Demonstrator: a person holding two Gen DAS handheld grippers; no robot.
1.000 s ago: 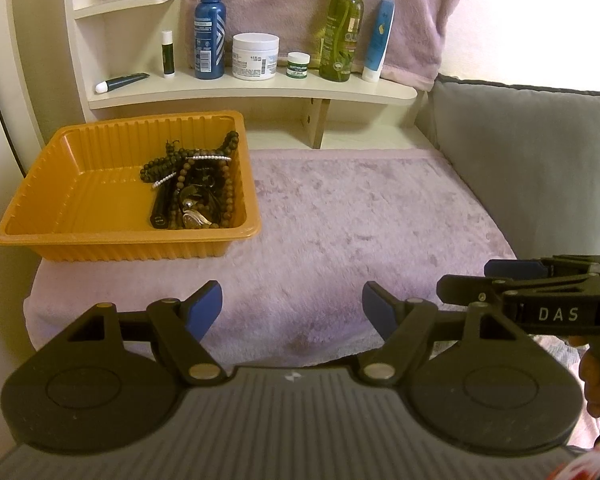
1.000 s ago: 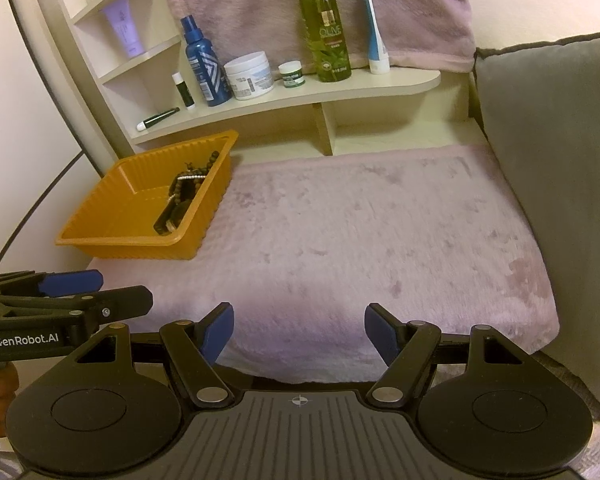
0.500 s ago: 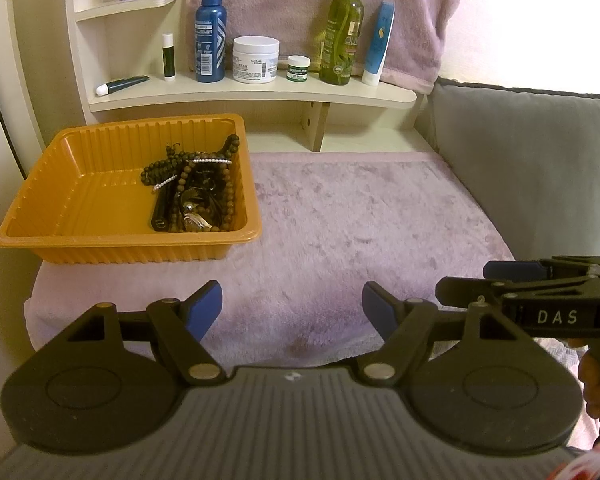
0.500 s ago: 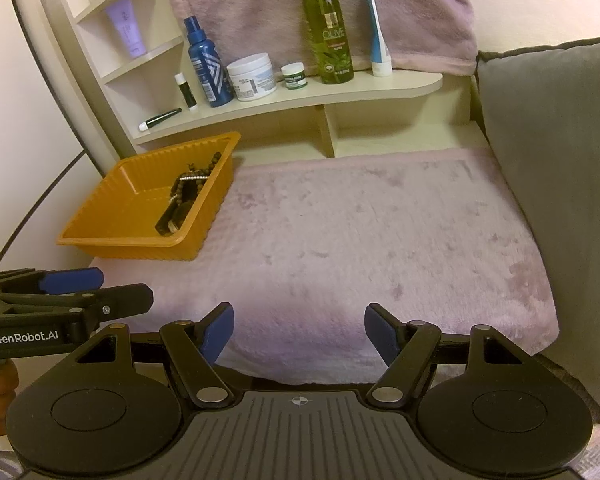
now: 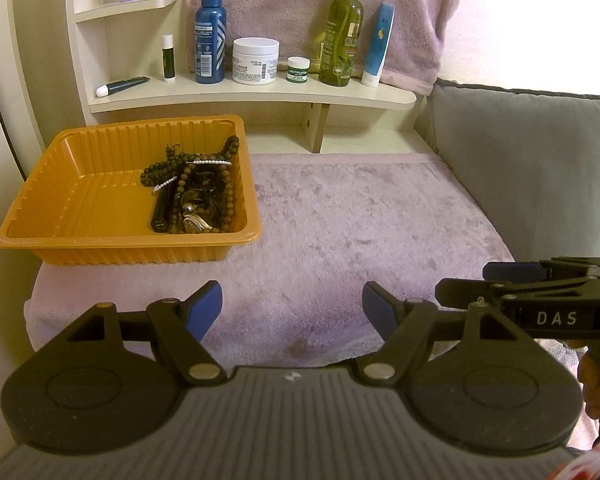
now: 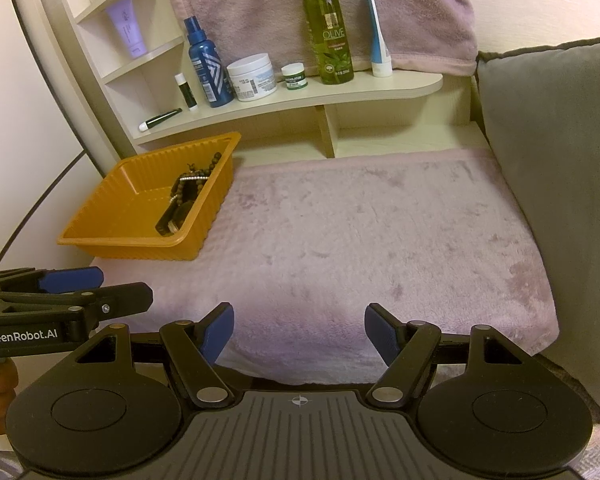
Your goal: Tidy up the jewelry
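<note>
The jewelry lies heaped against the right wall of the orange tray, far and to the left on the purple-covered table. Both the left gripper and right gripper hover at the near edge, jaws spread and empty. The left gripper is nearer; the pile's long axis runs near-to-far.

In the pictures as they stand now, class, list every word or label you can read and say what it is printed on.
"DAS": side of the right gripper, seen from the left wrist.
"GenRobot.AI": side of the left gripper, seen from the right wrist.
"OLIVE": green spray bottle on the shelf.
Too small or blurred: labels on the blue spray bottle, white jar, small green-labelled pot and purple tube.
</note>
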